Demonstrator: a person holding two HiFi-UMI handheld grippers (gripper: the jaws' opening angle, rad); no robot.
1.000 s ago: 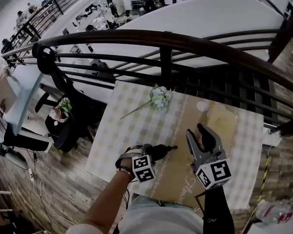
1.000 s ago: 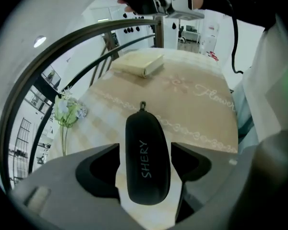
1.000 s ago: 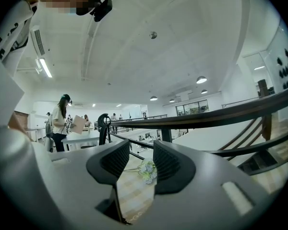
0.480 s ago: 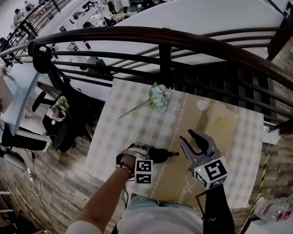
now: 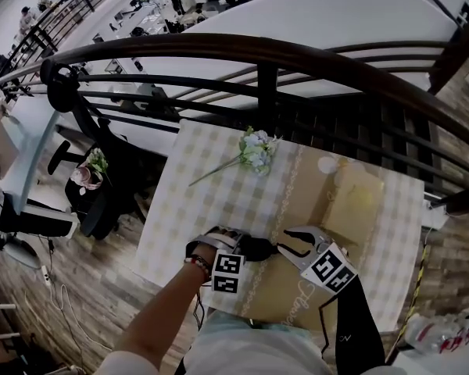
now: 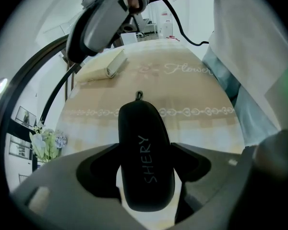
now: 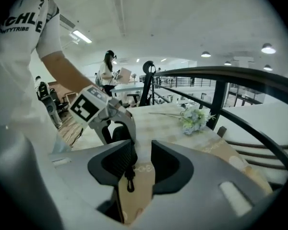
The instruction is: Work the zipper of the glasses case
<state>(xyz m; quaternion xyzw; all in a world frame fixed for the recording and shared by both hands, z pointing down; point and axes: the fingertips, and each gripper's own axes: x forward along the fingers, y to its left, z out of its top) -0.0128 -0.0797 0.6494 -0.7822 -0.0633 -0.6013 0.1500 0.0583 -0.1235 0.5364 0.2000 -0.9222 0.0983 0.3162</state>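
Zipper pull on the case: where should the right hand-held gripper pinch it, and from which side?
Probably pinch the pull from the case's free end: the left hand-held gripper clamps the other end, and the pull sticks out lengthwise there. The right hand-held gripper's jaws have just been closing, with the pull between them.

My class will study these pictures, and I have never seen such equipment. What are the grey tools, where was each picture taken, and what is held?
A person carries two hand-held grippers. One picture comes from a head camera looking down; the others from a camera on each gripper. On the checked table lie flowers and a black glasses case. The left gripper clamps the case. The right gripper is open; its jaws have just been closing, with the zipper pull between them, not yet pinched.
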